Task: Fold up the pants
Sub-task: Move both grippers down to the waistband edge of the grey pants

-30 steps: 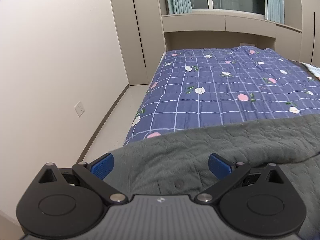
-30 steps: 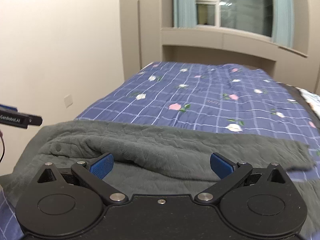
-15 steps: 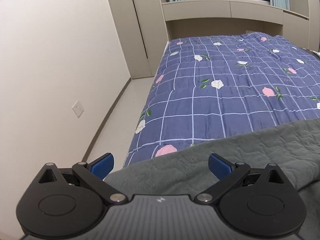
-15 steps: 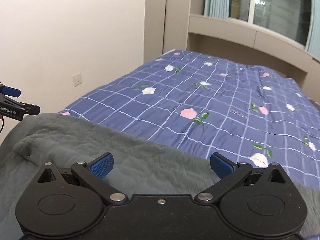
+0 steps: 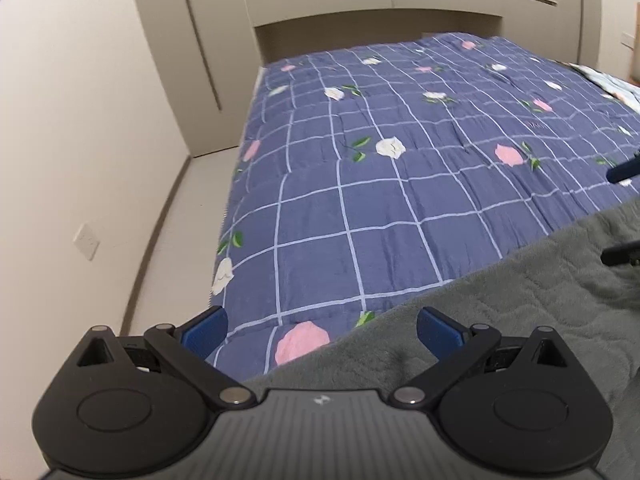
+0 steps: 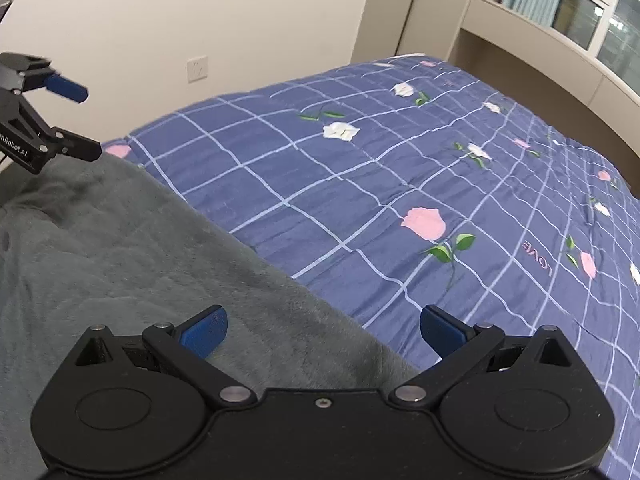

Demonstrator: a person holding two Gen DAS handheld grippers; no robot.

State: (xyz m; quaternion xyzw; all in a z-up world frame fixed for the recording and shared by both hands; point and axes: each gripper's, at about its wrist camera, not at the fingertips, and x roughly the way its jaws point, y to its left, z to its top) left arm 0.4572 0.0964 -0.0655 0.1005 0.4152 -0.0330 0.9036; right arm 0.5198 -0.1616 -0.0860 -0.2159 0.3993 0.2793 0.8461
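Grey-green fleece pants (image 5: 500, 312) lie spread across the near end of the bed, with a button (image 6: 5, 240) showing at their left in the right wrist view (image 6: 120, 260). My left gripper (image 5: 322, 330) hovers open over the pants' far edge near the bed's left corner, nothing between its blue pads. My right gripper (image 6: 324, 330) is open too, straddling the pants' far edge farther right. Each gripper shows in the other's view: the left gripper (image 6: 82, 120) at the far left, the right gripper (image 5: 622, 216) at the right edge.
The blue checked quilt with flowers (image 5: 400, 152) covers the bed (image 6: 400, 184) beyond the pants. A cream wall with a socket (image 5: 86, 242) and a strip of floor (image 5: 180, 248) run along the bed's left side. Cabinets and a window ledge (image 5: 380, 4) stand at the far end.
Both grippers have tilted downward and moved forward over the pants' far edge, so more quilt and less window shows. Both stayed open. The pants look flatter than a second ago.
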